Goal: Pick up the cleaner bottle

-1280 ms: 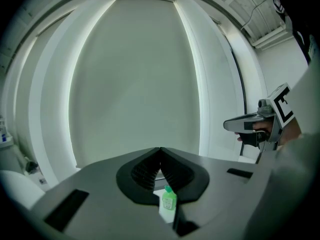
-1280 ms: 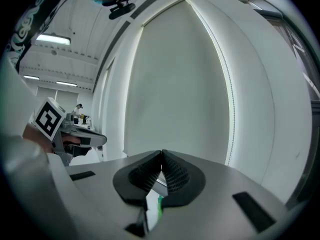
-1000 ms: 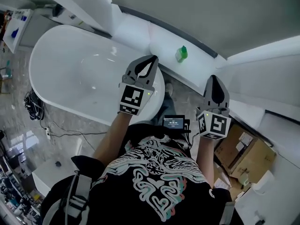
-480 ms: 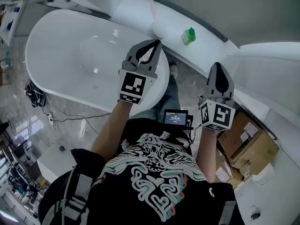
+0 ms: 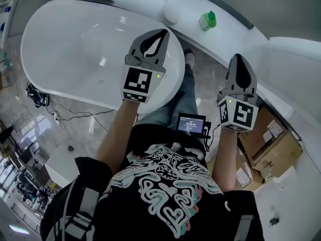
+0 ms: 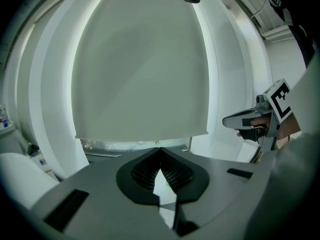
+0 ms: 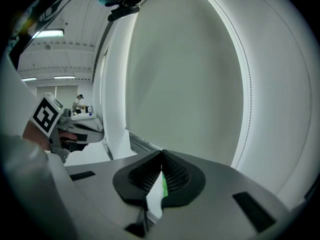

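Our left gripper (image 5: 161, 34) and right gripper (image 5: 241, 59), both clenched on nothing, hover well apart from the green-capped cleaner bottle (image 5: 207, 20), which stands on the white ledge (image 5: 228, 36) beyond the bathtub (image 5: 55, 19). We judge that arriving with the jaws closed could knock the bottle over.

In view are one white bathtub (image 5: 60, 59), one green-capped bottle (image 5: 207, 20), one small screen (image 5: 191, 123) and two grippers, the left gripper (image 5: 162, 32) and the right gripper (image 5: 239, 57).
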`<state>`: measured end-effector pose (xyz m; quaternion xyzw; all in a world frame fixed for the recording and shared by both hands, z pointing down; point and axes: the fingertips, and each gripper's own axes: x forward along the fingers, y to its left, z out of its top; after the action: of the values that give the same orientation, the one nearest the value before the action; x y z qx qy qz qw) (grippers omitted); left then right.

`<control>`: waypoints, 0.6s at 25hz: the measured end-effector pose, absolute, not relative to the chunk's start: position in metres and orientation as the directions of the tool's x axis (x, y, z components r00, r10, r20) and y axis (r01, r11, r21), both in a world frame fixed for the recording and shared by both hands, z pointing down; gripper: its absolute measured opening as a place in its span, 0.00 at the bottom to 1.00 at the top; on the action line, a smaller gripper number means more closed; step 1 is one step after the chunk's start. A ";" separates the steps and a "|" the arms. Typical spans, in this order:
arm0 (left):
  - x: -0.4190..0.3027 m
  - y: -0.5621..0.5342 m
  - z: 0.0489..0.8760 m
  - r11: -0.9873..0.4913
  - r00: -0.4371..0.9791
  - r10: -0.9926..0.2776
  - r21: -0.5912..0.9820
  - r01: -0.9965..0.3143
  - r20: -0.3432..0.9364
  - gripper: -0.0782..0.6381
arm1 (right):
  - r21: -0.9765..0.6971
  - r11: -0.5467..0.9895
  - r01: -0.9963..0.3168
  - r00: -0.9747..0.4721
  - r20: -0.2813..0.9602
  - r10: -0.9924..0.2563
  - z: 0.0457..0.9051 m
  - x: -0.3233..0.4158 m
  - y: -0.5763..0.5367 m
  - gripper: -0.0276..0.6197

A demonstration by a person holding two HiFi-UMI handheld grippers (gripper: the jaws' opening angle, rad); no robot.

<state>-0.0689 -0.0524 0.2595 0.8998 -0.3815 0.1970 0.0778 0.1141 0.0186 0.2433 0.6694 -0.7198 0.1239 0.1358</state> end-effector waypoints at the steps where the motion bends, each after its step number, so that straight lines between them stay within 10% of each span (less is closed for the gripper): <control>1: -0.068 -0.054 0.266 -0.697 0.630 -0.654 -0.008 -0.717 0.419 0.13 | 0.000 0.072 -0.997 -0.067 0.367 -0.928 0.249 0.115 0.018 0.09; 15: -0.058 -0.072 0.318 -0.697 0.627 -0.641 0.008 -0.717 0.441 0.13 | -0.027 0.113 -0.993 -0.114 0.400 -0.909 0.307 0.110 0.002 0.09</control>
<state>-0.0580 -0.0723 0.3178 0.8974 -0.3786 0.2073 0.0917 0.1105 0.0021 0.3066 0.6499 -0.7319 0.1460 0.1439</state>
